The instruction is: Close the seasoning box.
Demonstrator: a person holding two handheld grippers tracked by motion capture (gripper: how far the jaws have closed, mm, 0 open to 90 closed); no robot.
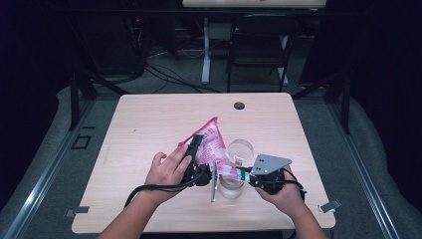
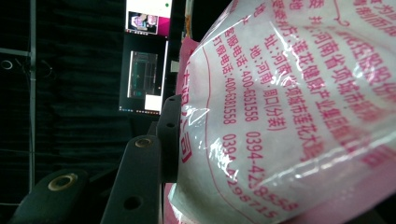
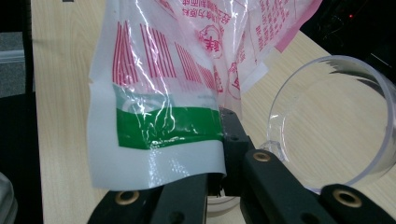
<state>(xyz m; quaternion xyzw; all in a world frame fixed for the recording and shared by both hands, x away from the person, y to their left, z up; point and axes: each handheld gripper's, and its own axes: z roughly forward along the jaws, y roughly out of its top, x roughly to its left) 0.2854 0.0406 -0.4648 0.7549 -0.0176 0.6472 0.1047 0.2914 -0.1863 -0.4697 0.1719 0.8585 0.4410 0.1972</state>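
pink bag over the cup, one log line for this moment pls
left gripper: shut on pink bag | right gripper: shut on bag corner | clear cup: upright beneath

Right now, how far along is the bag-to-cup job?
Done: both grippers have the pink bag, left gripper on its body, right gripper shut on the green-striped corner. In hand: bag held tilted beside the clear cup. Left: the cup looks empty, so nothing poured yet.

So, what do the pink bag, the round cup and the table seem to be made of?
The bag: thin glossy plastic film, probably; it crinkles, throws sharp highlights and is partly translucent around the print.
The cup: clear glass or hard plastic; the table shows through its wall, and the look does not settle which.
The table: pale wood-grain top, matte, likely laminate.
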